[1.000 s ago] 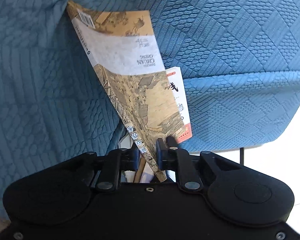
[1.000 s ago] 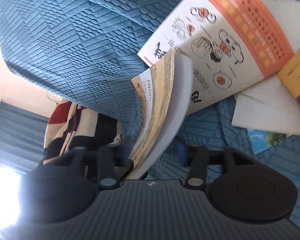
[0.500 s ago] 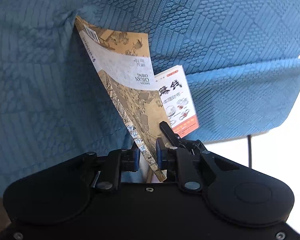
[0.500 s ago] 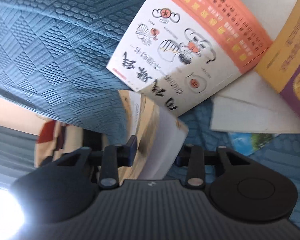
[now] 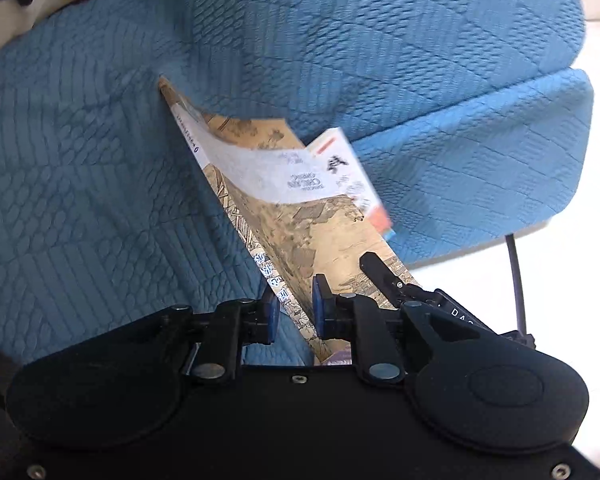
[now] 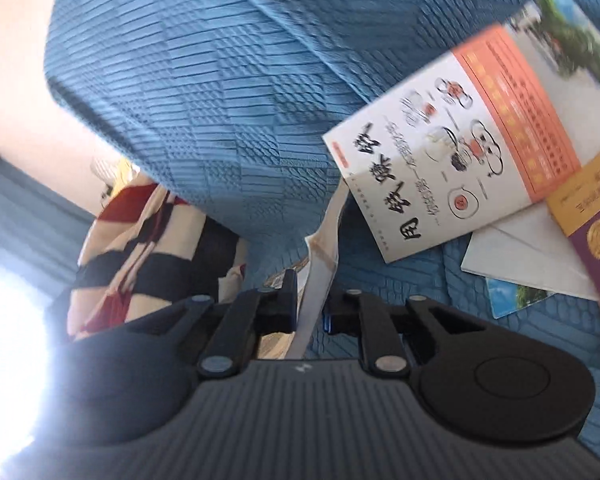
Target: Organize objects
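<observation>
- Tan painted-cover book (image 5: pixel 300 216) — held off the blue quilted sofa (image 5: pixel 100 160), spine toward 11 o'clock.
- Left gripper (image 5: pixel 294 312): jaws nearly closed, clamped on its spine.
- Right gripper (image 6: pixel 310 304): jaws have just been closing, pinching the book's page edge.
- White-and-orange book (image 6: pixel 460 152) at 2 o'clock, on the seat — overlapping a purple-and-gold book (image 6: pixel 588 220).
- Striped cloth (image 6: pixel 140 248) at 9 o'clock.

Blue quilted sofa cover (image 5: pixel 380 40), red-black-cream patterned cloth (image 6: pixel 148 248) beside it

Blue quilted sofa (image 5: pixel 420 60), pale floor (image 5: pixel 560 280), bright window glare (image 6: pixel 8 340), peach wall (image 6: pixel 16 40).
</observation>
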`<act>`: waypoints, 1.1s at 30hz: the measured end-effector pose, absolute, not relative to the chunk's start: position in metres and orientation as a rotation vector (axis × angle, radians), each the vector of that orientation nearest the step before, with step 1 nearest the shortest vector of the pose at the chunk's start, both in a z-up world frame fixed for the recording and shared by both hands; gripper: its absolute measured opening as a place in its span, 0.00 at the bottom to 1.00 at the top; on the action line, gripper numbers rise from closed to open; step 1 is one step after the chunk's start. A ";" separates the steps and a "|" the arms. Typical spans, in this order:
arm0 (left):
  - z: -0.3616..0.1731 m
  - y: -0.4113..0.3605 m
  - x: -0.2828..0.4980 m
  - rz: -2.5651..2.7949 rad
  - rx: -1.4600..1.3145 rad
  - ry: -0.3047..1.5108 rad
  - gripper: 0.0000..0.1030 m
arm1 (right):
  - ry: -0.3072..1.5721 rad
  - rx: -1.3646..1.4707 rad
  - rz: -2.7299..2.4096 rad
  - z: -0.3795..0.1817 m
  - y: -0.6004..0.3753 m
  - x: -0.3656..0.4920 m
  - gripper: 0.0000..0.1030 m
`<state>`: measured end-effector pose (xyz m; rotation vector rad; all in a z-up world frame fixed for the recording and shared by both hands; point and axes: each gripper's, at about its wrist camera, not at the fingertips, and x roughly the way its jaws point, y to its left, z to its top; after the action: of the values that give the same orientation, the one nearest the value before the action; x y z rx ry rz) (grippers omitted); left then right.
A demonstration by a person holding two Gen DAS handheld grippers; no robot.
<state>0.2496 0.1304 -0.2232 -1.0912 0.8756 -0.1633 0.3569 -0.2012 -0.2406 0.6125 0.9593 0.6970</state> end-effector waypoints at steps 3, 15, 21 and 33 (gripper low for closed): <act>-0.207 0.127 0.243 -0.182 -1.075 0.864 0.16 | 0.942 0.621 0.702 -0.229 -0.205 0.349 0.15; -0.159 0.107 0.199 -0.283 -1.035 0.795 0.16 | 0.823 0.604 0.693 -0.182 -0.226 0.295 0.15; -0.158 0.101 0.179 -0.317 -1.013 0.812 0.16 | 0.783 0.562 0.661 -0.183 -0.234 0.257 0.16; -0.199 0.099 0.168 -0.231 -0.962 0.921 0.16 | 0.814 0.467 0.586 -0.229 -0.225 0.222 0.18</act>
<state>0.1682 0.0994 -0.1986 -0.9622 0.9214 -0.2306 0.2217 -0.2255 -0.2292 0.4672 0.8137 0.5857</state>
